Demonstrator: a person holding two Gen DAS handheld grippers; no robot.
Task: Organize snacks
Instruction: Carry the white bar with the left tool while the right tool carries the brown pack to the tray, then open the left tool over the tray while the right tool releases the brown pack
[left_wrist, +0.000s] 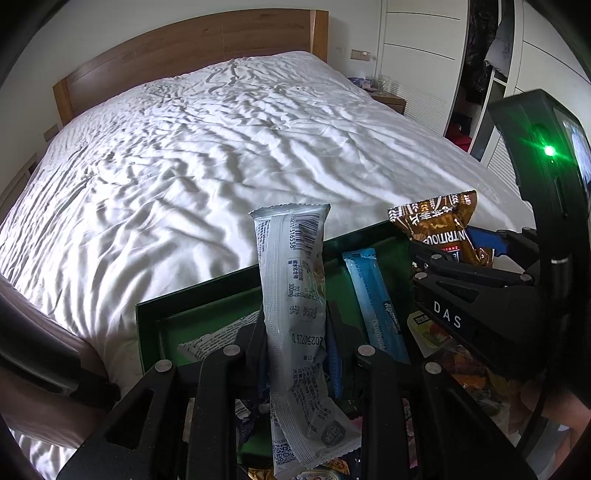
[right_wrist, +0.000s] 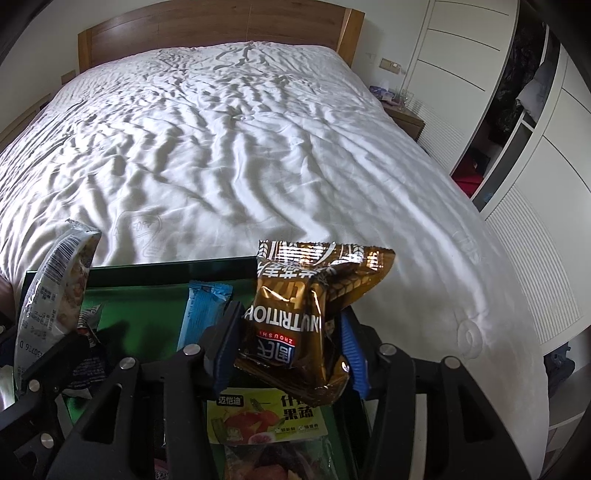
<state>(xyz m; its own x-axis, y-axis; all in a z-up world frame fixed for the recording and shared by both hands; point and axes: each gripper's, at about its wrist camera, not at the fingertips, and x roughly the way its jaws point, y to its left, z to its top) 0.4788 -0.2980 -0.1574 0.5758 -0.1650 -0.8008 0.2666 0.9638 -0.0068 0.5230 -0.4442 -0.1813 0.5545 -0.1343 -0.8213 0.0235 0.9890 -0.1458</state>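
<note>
My left gripper (left_wrist: 295, 345) is shut on a long silver-white snack bar (left_wrist: 295, 295) and holds it upright above the green box (left_wrist: 192, 299). The bar also shows at the left of the right wrist view (right_wrist: 55, 280). My right gripper (right_wrist: 288, 343) is shut on a brown-gold snack packet (right_wrist: 303, 314) and holds it above the box's right part (right_wrist: 147, 275); that packet shows in the left wrist view (left_wrist: 439, 229) too. A light blue bar (left_wrist: 376, 299) lies inside the box, also in the right wrist view (right_wrist: 201, 314).
The box sits on the near edge of a bed with a rumpled white sheet (left_wrist: 207, 155) and wooden headboard (right_wrist: 221, 26). A dried fruit-and-vegetable bag (right_wrist: 266, 421) and other wrappers lie in the box. White wardrobes (right_wrist: 517, 110) and a nightstand (right_wrist: 402, 114) stand right.
</note>
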